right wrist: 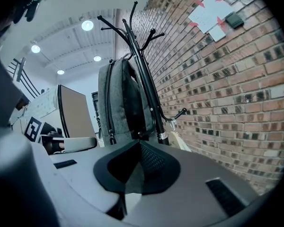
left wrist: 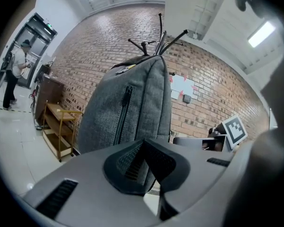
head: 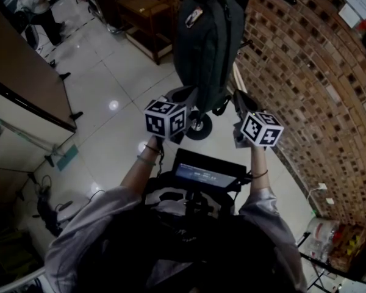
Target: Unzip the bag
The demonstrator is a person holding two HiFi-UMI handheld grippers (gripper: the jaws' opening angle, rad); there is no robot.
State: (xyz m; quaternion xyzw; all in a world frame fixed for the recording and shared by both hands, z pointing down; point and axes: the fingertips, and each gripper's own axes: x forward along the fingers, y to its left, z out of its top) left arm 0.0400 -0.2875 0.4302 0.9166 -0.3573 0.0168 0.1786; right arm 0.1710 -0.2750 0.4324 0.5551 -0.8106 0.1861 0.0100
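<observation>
- Starting at the left, the left hand-held gripper [left wrist: 144, 144] has its jaws pressed together on nothing, with the tips near the bag's base.
- Ahead of and above both tools, the grey bag [head: 207, 41] hangs from a coat stand [right wrist: 141, 74]. Its zipper [left wrist: 123, 112] looks fully closed, so the unzipping seems not yet begun.
- The right hand-held gripper [right wrist: 139, 144] is also closed and empty. A zip pull [right wrist: 112, 137] hangs up-left of its tips, apart from them.
- A brick wall [right wrist: 217, 103] runs close on its right, and the stand's pole crowds that side.
</observation>
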